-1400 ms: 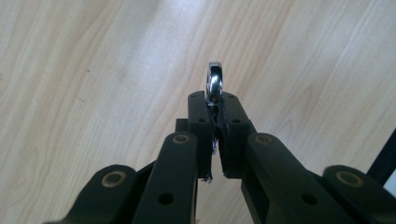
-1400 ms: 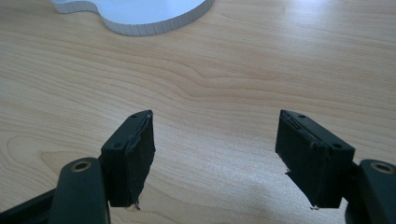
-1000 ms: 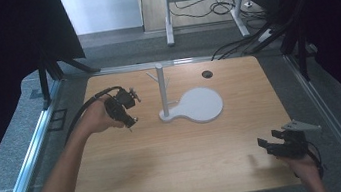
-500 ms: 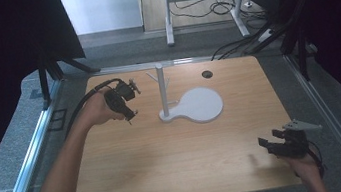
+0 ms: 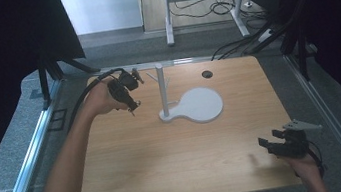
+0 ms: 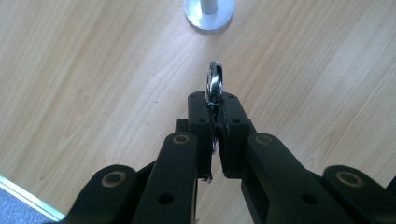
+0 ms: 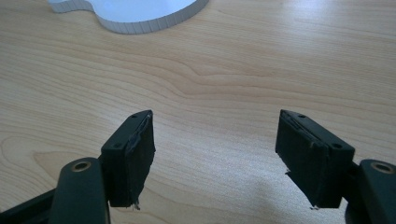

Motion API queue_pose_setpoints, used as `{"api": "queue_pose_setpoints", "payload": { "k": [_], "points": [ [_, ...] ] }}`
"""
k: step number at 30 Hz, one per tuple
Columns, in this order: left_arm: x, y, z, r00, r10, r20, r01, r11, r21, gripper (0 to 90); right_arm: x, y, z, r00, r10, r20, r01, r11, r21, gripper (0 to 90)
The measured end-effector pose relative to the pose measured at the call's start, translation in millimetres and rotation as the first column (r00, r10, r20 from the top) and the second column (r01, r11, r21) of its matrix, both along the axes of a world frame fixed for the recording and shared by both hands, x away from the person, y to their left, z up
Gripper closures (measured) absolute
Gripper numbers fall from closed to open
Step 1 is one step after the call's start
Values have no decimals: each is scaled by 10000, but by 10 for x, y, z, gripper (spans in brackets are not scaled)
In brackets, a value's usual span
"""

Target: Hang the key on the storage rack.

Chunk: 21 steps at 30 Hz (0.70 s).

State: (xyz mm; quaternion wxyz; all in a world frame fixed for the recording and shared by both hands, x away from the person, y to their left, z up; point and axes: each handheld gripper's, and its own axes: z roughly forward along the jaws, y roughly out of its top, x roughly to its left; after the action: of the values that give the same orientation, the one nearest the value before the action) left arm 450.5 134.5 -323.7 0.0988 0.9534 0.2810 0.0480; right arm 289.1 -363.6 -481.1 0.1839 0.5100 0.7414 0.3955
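We have the small shiny metal ring (image 6: 215,84) in hand: the left hand-held gripper (image 6: 215,100) has its jaws pressed together on the ring's lower part, so the ring stands edge-on and pokes out past the tips. From above, that left hand-held gripper (image 5: 127,88) is off the counter (image 5: 167,162), near the far-left part of it, just to the left of the white stand (image 5: 195,106) with its upright post (image 5: 162,89). So we judge the pick-up as done and the carrying as under way.

What we think is left is the placing. The stand has short pegs branching off near the top of the post, and the likely goal is to hang the ring on one of them, or drop it over the post itself; we cannot be sure which, since the pegs are thin and faint from above. In the left gripper view the round foot of the post (image 6: 208,11) lies straight ahead of the ring but well apart from it, so the ring has not reached the stand. After that comes letting go and backing off.

The right hand-held gripper (image 7: 217,158) has no part in this yet: its jaws stand spread wide with nothing between them, only bare wood below, and it rests at the near-right corner of the counter (image 5: 279,144), well apart from the stand.
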Motion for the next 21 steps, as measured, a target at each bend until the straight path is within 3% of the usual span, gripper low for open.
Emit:
{"api": "queue_pose_setpoints", "payload": {
  "k": [9, 21],
  "points": [
    [156, 31, 146, 9979, 534, 354, -526, 9983, -242, 858, 16, 12, -25, 9999, 53, -114, -53, 10000, 50, 289],
    [323, 15, 175, 9935, 1033, 485, -1021, 9944, -268, 857, 41, -3, -29, 9999, 84, -89, -83, 9999, 113, 291]
  ]
}}
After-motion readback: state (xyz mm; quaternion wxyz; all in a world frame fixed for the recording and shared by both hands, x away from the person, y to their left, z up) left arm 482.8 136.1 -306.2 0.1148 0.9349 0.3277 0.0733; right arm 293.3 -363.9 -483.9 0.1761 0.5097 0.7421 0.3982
